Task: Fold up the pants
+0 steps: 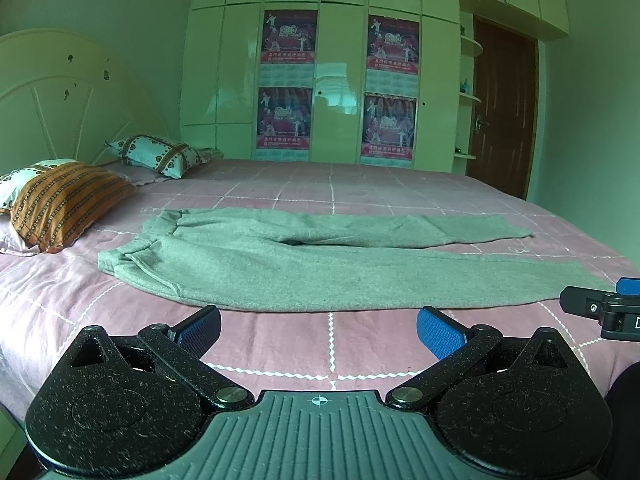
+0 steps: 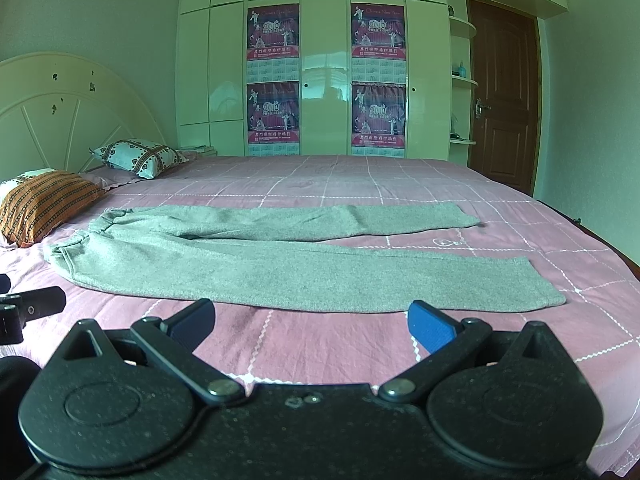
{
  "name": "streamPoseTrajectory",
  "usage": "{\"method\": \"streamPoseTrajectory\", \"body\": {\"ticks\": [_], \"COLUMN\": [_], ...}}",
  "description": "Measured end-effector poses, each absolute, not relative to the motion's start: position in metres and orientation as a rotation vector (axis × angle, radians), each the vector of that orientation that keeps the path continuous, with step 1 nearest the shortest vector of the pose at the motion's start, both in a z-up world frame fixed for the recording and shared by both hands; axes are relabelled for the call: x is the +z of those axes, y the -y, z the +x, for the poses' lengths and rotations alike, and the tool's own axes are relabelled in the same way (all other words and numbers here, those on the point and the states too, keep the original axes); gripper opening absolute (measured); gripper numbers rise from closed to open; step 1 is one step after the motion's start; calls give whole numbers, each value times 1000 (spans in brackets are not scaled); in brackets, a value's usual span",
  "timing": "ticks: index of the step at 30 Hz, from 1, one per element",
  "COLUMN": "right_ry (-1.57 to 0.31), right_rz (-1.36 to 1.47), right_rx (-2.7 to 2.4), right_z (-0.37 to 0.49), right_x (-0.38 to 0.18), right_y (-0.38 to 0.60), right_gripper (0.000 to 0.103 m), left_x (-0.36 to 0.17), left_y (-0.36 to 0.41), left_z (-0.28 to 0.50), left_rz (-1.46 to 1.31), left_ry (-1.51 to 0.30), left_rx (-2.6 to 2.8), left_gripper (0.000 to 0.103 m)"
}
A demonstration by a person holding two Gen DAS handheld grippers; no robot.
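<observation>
Both grippers spread wide, pinching nothing: your left gripper (image 1: 318, 330) and your right gripper (image 2: 312, 322) each hang just above the bed's near edge, blue pads apart, close to the pants but not touching them. Part of your right gripper shows at the right edge of the left wrist view, part of your left at the left edge of the right wrist view.

Item: pants (image 1: 280, 268), grey, laid flat and unfolded across the bed (image 1: 360, 192), waistband toward the pillows on the left, legs running to the right. Far leg (image 2: 320, 218) and near leg (image 2: 320, 280) lie apart at the cuffs, joined at the waist. Near leg's hem sits just ahead of your right gripper.

Item: bed, pink sheet with white grid lines, carrying the pants and the pillows.

Item: orange striped pillow (image 1: 64, 200), at the head end, well left of the waistband. Second pillow (image 1: 158, 156), pale with dark border, farther back against the headboard (image 1: 60, 92).

Item: wardrobe (image 2: 320, 60), closed doors, contents hidden; four posters on its fronts. Corner shelves (image 2: 462, 76) beside it hold a few small things, too small to tell. Brown door (image 2: 502, 96) to their right, shut.
</observation>
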State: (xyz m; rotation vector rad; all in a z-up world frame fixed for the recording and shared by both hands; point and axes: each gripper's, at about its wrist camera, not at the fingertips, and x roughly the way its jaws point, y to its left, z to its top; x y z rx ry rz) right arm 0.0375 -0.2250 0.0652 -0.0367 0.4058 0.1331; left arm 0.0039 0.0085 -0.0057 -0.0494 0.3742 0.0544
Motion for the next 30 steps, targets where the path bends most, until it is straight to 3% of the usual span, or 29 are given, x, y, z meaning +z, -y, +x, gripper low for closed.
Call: {"method": "streamPoseTrajectory", "body": {"ticks": [25, 30], "right_ry": [-411, -392], "right_rz": [-41, -52], "right_rx": [132, 163], "right_z": [39, 58], "right_x": [62, 63], "right_y": [226, 232], "right_gripper": [97, 97], "left_x": [-6, 8], "left_y": [-8, -37], "left_z": [4, 25], "left_rz": [-44, -109], "left_ry": [-392, -397], "left_rx": [54, 124], "left_gripper": [103, 103]}}
